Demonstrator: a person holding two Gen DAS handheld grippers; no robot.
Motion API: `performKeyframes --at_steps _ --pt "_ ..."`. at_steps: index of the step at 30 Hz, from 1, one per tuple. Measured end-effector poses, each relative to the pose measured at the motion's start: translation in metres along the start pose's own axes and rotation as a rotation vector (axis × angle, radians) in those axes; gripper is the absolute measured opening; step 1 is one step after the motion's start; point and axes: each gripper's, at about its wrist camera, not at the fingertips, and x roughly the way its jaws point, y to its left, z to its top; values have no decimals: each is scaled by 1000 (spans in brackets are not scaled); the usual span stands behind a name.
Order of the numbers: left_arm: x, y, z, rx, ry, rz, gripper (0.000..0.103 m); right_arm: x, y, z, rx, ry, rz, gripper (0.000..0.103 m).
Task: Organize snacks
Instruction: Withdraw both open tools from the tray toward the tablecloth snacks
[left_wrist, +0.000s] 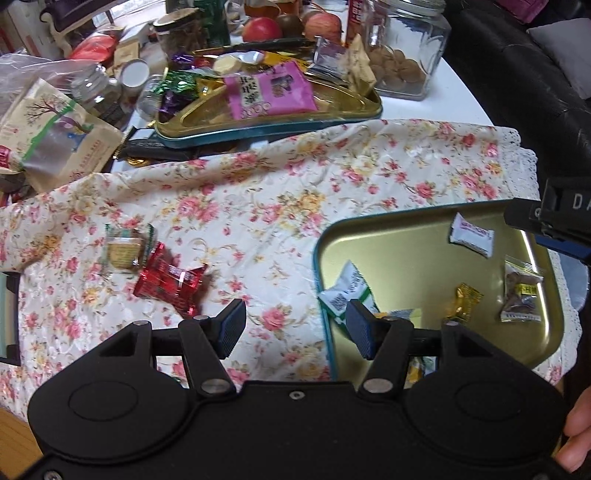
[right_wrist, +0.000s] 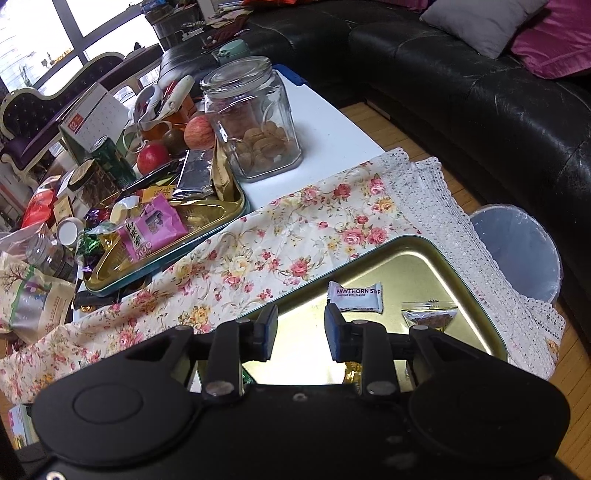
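My left claw (left_wrist: 295, 328) hangs w/ jaws wide, nothing betw them, straddling the near-left rim of the gold tray (left_wrist: 532, 350). My right claw (right_wrist: 301, 334) is over that same tray, jaws narrower but apart, nothing gripped.

Red candy (left_wrist: 168, 282) lies flat on the floral cloth (left_wrist: 258, 206), just ahead & left of my left claw; long axis runs from upper left to lower right, twisted ends at both tips. A tan wrapped biscuit (left_wrist: 123, 251) touches its upper-left end.

Gold tray holds: white hawthorn pack (right_wrist: 355, 295) just ahead of my right claw's right finger, long axis across my view; clear pack w/ brown snack (right_wrist: 430, 315) to its right; gold candy (left_wrist: 463, 301) & green-white pack (left_wrist: 347, 291), the latter leaning on the left rim, right by my left claw's right finger.

Far tray (left_wrist: 258, 125) beyond the cloth: pink pack (left_wrist: 267, 90), foil candies, silver pouch. Glass jar (right_wrist: 255, 118) behind it holds walnuts
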Motion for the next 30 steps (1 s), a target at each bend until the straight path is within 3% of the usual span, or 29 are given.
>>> performKeyframes --at_steps 6,19,30 --pt "-3 21 3 -42 -16 46 63 -2 21 -6 -73 -17 -18 37" --pt "-2 70 -3 -100 -20 143 63 4 76 -28 -198 42 48 41" --pt "-2 114 -19 -127 3 144 63 14 122 -57 -317 106 84 42"
